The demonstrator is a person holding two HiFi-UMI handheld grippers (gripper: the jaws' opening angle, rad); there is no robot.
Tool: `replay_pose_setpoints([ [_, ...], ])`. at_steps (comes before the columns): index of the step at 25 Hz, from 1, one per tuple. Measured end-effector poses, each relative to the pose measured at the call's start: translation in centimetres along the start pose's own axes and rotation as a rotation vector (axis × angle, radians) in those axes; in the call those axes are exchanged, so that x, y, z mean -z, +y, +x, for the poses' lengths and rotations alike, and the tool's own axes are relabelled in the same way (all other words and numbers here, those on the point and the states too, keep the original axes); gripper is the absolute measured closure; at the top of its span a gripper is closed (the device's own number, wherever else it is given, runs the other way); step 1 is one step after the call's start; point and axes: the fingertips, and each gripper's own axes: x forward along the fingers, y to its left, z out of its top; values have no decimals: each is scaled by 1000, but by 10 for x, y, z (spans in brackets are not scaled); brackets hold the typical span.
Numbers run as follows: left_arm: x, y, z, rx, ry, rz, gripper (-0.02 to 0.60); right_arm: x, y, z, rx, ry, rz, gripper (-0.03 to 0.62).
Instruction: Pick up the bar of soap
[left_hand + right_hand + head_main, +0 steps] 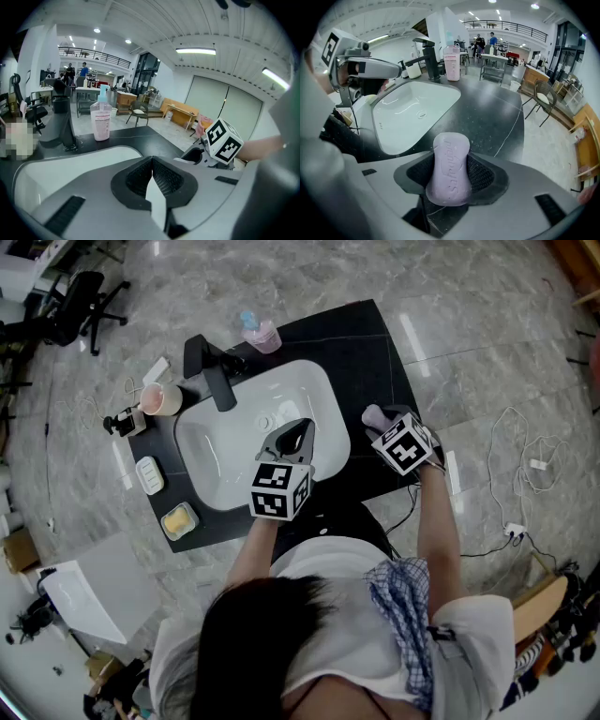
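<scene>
A lilac bar of soap [451, 174] stands on end between the ribbed pads of my right gripper [451, 157], which is shut on it just above the black countertop [492, 112], right of the sink. From the head view the soap [374, 415] pokes out beyond the right gripper [381, 424]. My left gripper [298, 433] hangs over the white sink basin [225, 451], its jaws shut with nothing held. The left gripper view shows its pads meeting at the tip [151, 160], and the right gripper's marker cube [224, 139] off to the right.
A black faucet [212, 373] rises at the sink's far rim, with a pink pump bottle [261, 334] behind it. A cup [162, 399], a white dish [149, 474] and a dish holding something yellow [178, 519] sit on the counter's left. Cables trail on the floor [525, 465].
</scene>
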Motion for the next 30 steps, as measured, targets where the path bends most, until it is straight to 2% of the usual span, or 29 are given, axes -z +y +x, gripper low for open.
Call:
replay_pose_setpoints([
  [8, 1, -2, 1, 2, 11, 5, 569, 1, 0, 0, 2, 18, 10, 375],
  [17, 3, 3, -3, -10, 14, 5, 569, 0, 0, -1, 10, -30, 19, 375],
  [19, 4, 4, -4, -13, 15, 4, 569, -1, -1, -2, 5, -58, 36, 326],
  [26, 3, 8, -13, -22, 3, 3, 569, -13, -7, -27, 45, -174, 107, 316],
  [30, 0, 10, -22, -24, -14, 1, 569, -35, -4, -52, 26, -353, 205, 316],
])
